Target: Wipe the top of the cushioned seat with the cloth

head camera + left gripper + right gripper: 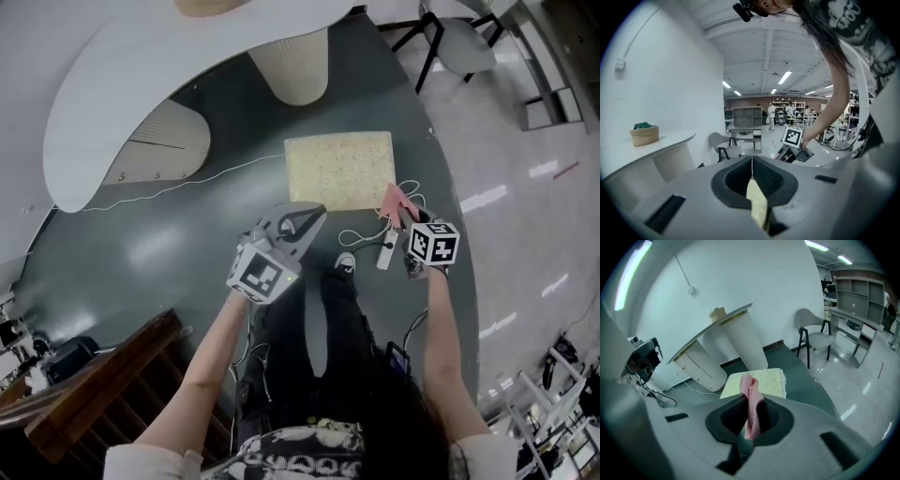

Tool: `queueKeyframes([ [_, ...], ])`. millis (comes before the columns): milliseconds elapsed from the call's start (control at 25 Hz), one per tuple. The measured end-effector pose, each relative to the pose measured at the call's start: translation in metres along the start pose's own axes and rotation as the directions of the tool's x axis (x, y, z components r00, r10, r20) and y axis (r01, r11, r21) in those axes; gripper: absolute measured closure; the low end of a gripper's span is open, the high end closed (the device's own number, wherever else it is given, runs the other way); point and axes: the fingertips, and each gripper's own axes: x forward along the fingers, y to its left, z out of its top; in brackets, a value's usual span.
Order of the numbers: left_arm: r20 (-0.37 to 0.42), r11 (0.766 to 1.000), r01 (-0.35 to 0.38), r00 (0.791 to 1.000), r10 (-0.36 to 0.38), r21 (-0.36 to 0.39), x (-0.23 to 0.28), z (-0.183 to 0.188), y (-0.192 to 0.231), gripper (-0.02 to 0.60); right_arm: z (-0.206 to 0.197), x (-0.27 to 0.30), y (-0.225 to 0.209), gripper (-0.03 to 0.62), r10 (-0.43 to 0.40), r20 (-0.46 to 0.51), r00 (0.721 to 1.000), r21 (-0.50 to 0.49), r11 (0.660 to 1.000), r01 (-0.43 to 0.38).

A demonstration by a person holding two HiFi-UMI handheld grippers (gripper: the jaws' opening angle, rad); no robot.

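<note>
Beside the cushioned seat [339, 169], cloth [395, 200] pinched in right tool [406, 221], left tool [306, 221] closed

The cushioned seat [339, 171] has a pale, rough-looking textile cover, matt. The cloth [751, 404] is soft pink fabric, also matt. The dark green floor [141, 253] has only a weak sheen. The pale floor [525, 187] beside it is smooth and glossy, with light reflections.

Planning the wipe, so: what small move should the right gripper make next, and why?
Probably ease the right gripper forward and down until the cloth lies on the seat. Its jaws are shut on the pink cloth, which sits by the seat's near right corner and is not yet over the top, so wiping cannot begin from here.
</note>
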Motion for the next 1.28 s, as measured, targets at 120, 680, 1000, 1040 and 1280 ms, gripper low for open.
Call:
queueKeyframes([
  [120,0.018,0.999,-0.033,0.999,0.033,-0.011,-0.009,0.023,-0.009,0.575,0.022,-0.037,0.021,0.588,0.042,0.058,0.997,0.007,0.999,-0.043],
  [680,0.036,0.988,-0.153,0.987,0.154,-0.035,-0.039,0.087,-0.078,0.575,0.045,-0.169,0.087,0.588,0.185,0.204,0.961,-0.065,0.982,-0.176],
  [1000,0.032,0.98,-0.189,0.981,0.191,-0.066,-0.081,0.096,-0.124,0.575,0.023,-0.203,0.136,0.588,0.257,0.21,0.943,-0.1,0.965,-0.241],
  [1040,0.029,0.979,-0.19,0.981,0.193,-0.067,-0.085,0.095,-0.128,0.575,0.021,-0.205,0.141,0.588,0.267,0.206,0.942,-0.109,0.962,-0.249],
  [1280,0.038,0.969,-0.241,0.969,0.244,-0.063,-0.109,0.094,-0.129,0.575,0.011,-0.205,0.166,0.588,0.301,0.18,0.936,-0.165,0.948,-0.273],
])
